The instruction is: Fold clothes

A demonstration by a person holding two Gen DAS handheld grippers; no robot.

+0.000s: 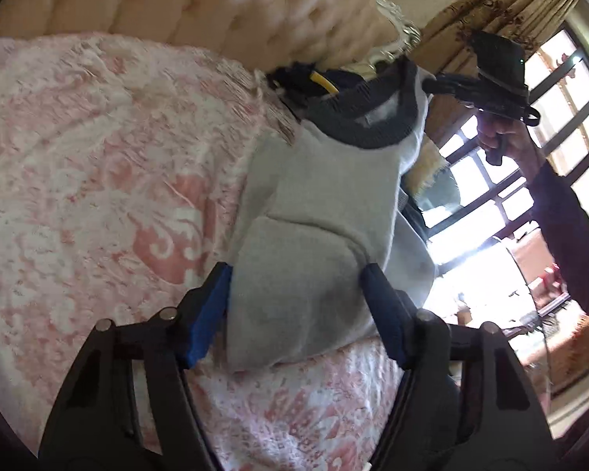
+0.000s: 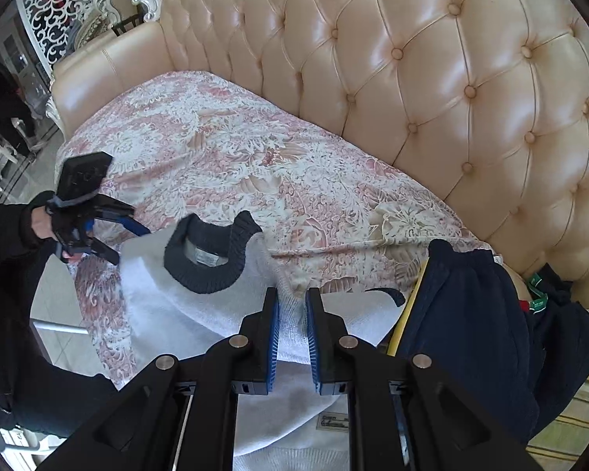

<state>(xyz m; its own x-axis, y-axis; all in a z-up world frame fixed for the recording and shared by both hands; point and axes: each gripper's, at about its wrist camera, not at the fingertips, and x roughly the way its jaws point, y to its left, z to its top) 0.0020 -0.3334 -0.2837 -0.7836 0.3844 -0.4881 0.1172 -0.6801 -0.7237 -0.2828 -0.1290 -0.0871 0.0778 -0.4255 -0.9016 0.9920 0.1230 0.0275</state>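
A light grey knitted sweater point(image 1: 314, 204) point(image 2: 200, 314) with a dark ribbed collar point(image 1: 373, 117) point(image 2: 208, 271) lies partly lifted on the pink floral cover point(image 1: 98, 180) point(image 2: 255, 165). My right gripper point(image 2: 292, 294) is shut on a bunch of its fabric beside the collar. In the left wrist view the right gripper point(image 1: 432, 84) hangs high at the sweater's far shoulder, held by a hand in a dark sleeve. My left gripper point(image 1: 298, 271) stands open, its blue-padded fingers wide on either side of the sweater's near end. In the right wrist view the left gripper point(image 2: 131, 246) sits at the sweater's left edge.
A heap of dark navy clothes point(image 2: 471, 333) with a yellow stripe lies right of the sweater. A cream tufted backrest point(image 2: 412, 78) rises behind the cover. Bare floor point(image 2: 55, 306) shows beyond the cover's left edge. A bright barred window point(image 1: 530, 157) and curtains stand at right.
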